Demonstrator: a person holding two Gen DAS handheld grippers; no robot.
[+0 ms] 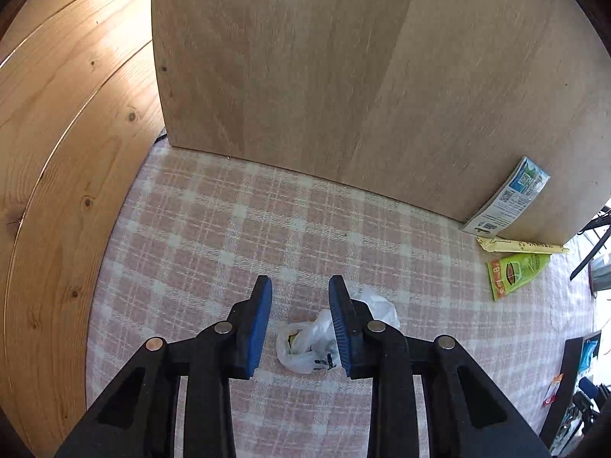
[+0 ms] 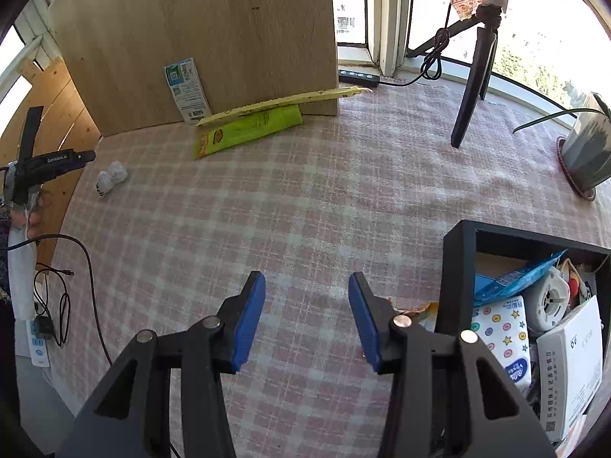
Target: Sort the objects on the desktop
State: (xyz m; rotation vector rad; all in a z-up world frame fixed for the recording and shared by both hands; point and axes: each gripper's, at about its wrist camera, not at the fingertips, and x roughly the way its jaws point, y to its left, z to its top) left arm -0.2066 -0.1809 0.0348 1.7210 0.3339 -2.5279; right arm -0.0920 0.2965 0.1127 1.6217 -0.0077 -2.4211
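- Centrally in the left wrist view: left gripper [image 1: 299, 280], jaws apart by a narrow gap, pads pressing on nothing.
- Directly under it, at lower centre: crumpled plastic bag [image 1: 305, 347], lying loose on the checked bench [image 1: 198, 229] and partly hidden by the right-hand pad. Probably the next item to be lifted, hence the gripper poised straight above.
- At left in the right wrist view: same bag, resting on the cloth clear of the left gripper, so not held.
- Lower centre of the right wrist view: right gripper [image 2: 307, 278], jaws wide and empty, tilted steeply down over bare cloth.
- Lower right: black box [image 2: 460, 267], already packed with packets and cartons. Evidently the sorting destination, with the right gripper waiting just beside it.
- Upper centre: green packet [image 2: 248, 129], yellow strip [image 2: 286, 103] and blue-white packet [image 2: 187, 91], against the foot of the wooden panel [image 2: 229, 19], apparently still unsorted.
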